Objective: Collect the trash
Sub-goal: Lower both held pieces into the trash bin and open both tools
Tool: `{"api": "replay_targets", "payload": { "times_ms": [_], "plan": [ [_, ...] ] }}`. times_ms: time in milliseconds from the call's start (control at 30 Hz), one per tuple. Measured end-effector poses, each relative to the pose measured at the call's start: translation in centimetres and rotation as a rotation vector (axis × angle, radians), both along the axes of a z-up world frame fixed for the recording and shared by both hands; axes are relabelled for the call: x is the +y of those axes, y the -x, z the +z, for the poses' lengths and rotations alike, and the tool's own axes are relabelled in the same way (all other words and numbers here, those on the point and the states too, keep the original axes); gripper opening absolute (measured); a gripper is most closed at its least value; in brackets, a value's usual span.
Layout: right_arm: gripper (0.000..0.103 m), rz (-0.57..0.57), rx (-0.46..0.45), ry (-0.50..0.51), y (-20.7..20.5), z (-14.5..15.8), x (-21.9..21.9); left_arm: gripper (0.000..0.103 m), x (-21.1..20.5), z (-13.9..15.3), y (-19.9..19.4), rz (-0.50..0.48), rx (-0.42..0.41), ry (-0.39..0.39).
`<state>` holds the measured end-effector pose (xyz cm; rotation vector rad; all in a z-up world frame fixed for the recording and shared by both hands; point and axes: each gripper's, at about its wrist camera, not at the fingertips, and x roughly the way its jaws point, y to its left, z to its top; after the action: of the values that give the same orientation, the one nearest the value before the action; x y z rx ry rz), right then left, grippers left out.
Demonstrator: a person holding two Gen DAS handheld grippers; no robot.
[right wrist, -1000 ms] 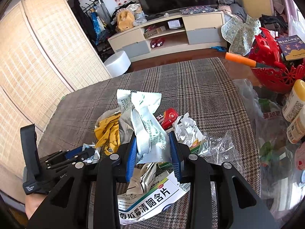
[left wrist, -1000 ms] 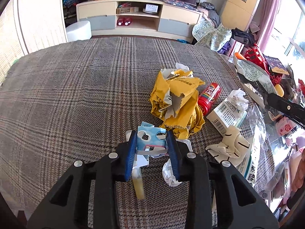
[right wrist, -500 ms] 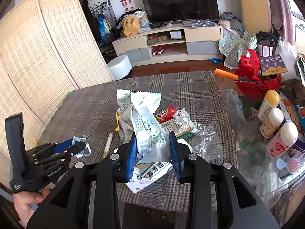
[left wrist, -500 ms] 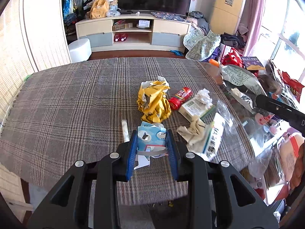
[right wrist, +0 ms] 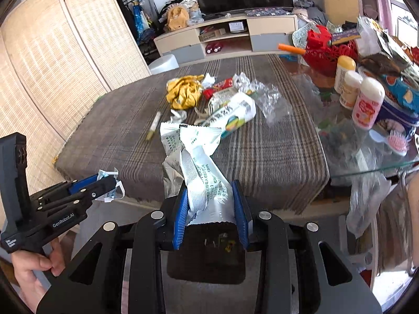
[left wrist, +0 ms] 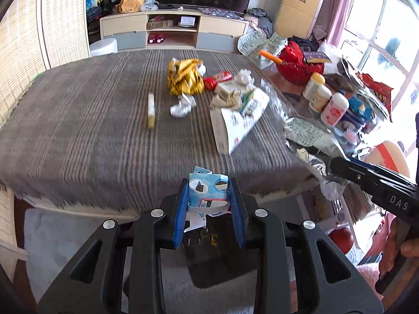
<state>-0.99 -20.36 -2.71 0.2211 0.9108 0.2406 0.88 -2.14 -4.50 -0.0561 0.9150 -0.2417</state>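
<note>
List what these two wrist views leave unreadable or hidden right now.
- Dark bin, right wrist view: its sides hidden behind the right claw; contents too small to identify.
- Flattened white printed carton, left wrist view: motion blur smears its print.
- Green-and-white foil wrapper, right wrist view: lower end hidden between the claw's blue pads.
- Person's hand, right wrist view: cut off by the frame edge.

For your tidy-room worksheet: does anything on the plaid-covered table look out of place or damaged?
Yes. Litter is strewn across the plaid cloth: a crumpled yellow wrapper, a crushed white carton, crinkled clear plastic and a stray pale tube lying askew.
</note>
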Motion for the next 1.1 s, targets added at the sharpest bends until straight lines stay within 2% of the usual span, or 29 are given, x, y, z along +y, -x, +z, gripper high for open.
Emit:
{"api": "replay_targets", "payload": {
  "times_ms": [233, 333, 433, 667, 800, 967, 1100],
  "plan": [
    [0.034, -0.001, 0.116, -0.039, 3.1, -6.0, -0.1, 0.028, -1.2, -5.7, 4.1, -0.003, 0.062, 0.016],
    [0.034, -0.016, 0.159, -0.037, 3.6, -8.4, 0.1, 0.028, -1.7, -8.3, 4.6, -0.015, 0.126, 0.036],
    [0.034, -0.030, 0.199, -0.013, 3.7, -10.6, 0.6, 0.028, -1.8, -10.6, 5.1, -0.008, 0.155, 0.052],
    [0.034, -0.031, 0.307, -0.021, 2.4, -16.6, 1.7, 0.028, -2.0, -16.4, 4.8, -0.026, 0.241, 0.034],
    [0.034, -0.008, 0.348, 0.035, 1.4, -18.5, 2.9, 0.028, -2.3, -18.6, 4.3, -0.045, 0.293, 0.033],
    [0.037, -0.004, 0.373, 0.014, 0.6, -19.3, 3.4, 0.032, -2.2, -19.6, 3.8, -0.045, 0.319, 0.027],
    [0.044, 0.001, 0.361, 0.009, 0.2, -19.0, 4.0, 0.038, -2.3, -19.5, 3.6, -0.046, 0.318, 0.014]
  ]
}}
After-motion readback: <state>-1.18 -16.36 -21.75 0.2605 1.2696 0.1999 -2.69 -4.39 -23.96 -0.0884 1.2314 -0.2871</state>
